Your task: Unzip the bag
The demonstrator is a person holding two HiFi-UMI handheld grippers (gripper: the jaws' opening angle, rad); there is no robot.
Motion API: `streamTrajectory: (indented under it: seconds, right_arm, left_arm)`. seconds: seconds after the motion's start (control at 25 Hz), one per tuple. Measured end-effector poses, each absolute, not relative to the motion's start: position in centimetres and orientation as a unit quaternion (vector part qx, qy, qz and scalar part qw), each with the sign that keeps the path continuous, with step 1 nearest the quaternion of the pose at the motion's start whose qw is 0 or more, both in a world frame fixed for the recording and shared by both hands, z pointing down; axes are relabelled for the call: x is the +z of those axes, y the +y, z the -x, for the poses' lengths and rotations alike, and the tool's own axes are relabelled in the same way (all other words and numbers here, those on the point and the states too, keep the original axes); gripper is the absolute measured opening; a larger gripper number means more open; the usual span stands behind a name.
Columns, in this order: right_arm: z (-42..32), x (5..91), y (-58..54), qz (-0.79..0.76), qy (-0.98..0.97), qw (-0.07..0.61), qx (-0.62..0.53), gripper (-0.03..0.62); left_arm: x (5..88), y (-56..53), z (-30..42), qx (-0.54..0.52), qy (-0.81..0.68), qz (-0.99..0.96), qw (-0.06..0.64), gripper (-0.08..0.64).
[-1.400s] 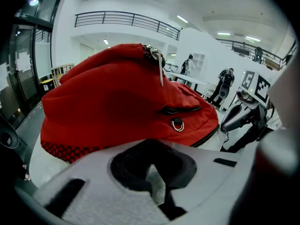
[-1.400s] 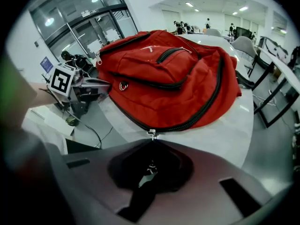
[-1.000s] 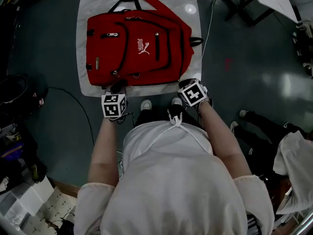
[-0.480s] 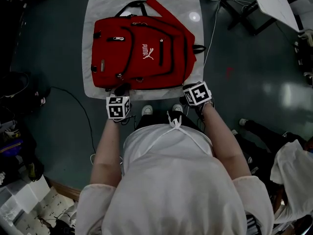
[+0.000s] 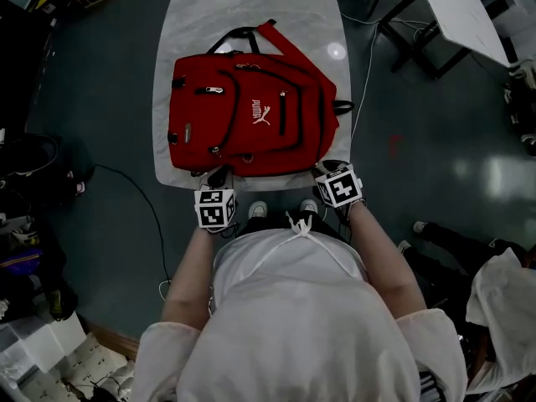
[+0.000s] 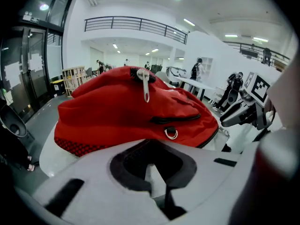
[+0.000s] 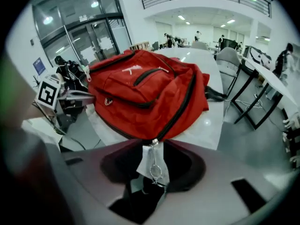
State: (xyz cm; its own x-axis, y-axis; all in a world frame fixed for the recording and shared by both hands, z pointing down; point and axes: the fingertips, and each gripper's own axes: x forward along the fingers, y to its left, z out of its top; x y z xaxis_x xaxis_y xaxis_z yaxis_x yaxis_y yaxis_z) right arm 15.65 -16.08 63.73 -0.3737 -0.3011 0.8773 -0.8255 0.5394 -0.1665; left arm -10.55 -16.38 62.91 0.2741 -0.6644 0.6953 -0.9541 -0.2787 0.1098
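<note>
A red backpack (image 5: 251,115) lies flat on a white table (image 5: 251,7), with its black handle at the far end. My left gripper (image 5: 219,176) sits at the bag's near left corner, shut with nothing between its jaws; in the left gripper view the bag (image 6: 131,107) rises just beyond the gripper (image 6: 152,172). My right gripper (image 5: 323,168) is at the near right corner. In the right gripper view its jaws (image 7: 150,172) are opening, and a metal zipper pull (image 7: 153,165) with a white tab hangs in the gap below the bag (image 7: 145,97). The pads do not press it.
A black-legged white table (image 5: 461,7) stands to the right, with a thin cable (image 5: 362,48) running down beside the bag's table. A dark cable (image 5: 138,191) crosses the floor on the left, near cluttered bags. Another person's legs (image 5: 452,224) are at the lower right.
The head view has shifted, so the bag and table sit lower and further right in the picture. Both grippers stay at the bag's near corners.
</note>
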Motion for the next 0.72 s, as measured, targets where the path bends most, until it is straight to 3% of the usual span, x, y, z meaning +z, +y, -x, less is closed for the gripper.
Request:
streamTrajectory:
  seconds: [0.2, 0.36, 0.56, 0.72]
  right_arm:
    - [-14.4, 59.0, -18.4, -0.404, -0.795, 0.345, 0.292, 0.134]
    - [-12.9, 54.4, -20.4, -0.433, -0.813, 0.293, 0.258, 0.062]
    - [-11.8, 47.7, -22.7, -0.465, -0.829, 0.219, 0.220, 0.040]
    - [-11.5, 42.5, -23.9, -0.486, -0.839, 0.164, 0.179, 0.034]
  left_arm:
    - [58.1, -17.4, 7.5, 0.225, -0.530, -0.786, 0.224, 0.023]
    - [52.5, -19.7, 3.6, 0.177, -0.508, -0.823, 0.182, 0.023]
    - [44.6, -22.4, 0.1, 0.106, -0.489, -0.852, 0.154, 0.023]
    - [38.7, -23.7, -1.8, 0.081, -0.477, -0.870, 0.090, 0.023]
